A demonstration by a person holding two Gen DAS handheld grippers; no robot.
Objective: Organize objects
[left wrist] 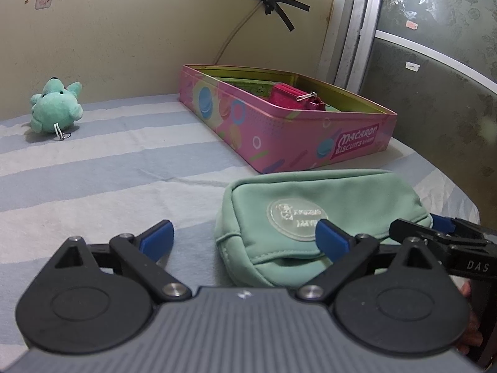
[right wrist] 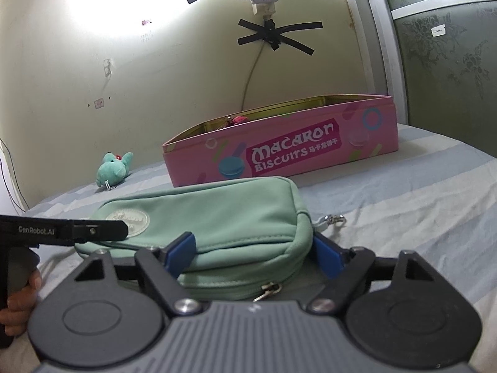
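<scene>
Right wrist view: right gripper [right wrist: 253,256] wide apart around near end of green pouch [right wrist: 217,217] on striped bed, not squeezing. Left gripper [left wrist: 245,239] released too. Squeeze softly, lift level, carry into pink tin [right wrist: 279,152].

**Inspector A:** Position of the pouch [right wrist: 217,217]?

**Inspector B:** Near centre of the table [right wrist: 403,202], lying flat. The tin [right wrist: 279,155] sits just behind it, farther from us, close to the wall.

**Inspector A:** Contents of the tin?

**Inspector B:** A wallet [left wrist: 292,96] lies inside, with a paper clip [left wrist: 306,96] on it.

**Inspector A:** Anything else?

**Inspector B:** A plush toy [left wrist: 56,107] at far left, well apart from both. The right gripper [right wrist: 254,248] straddles the pouch's near right end; the left gripper [left wrist: 245,239] is at its near left end.
</scene>
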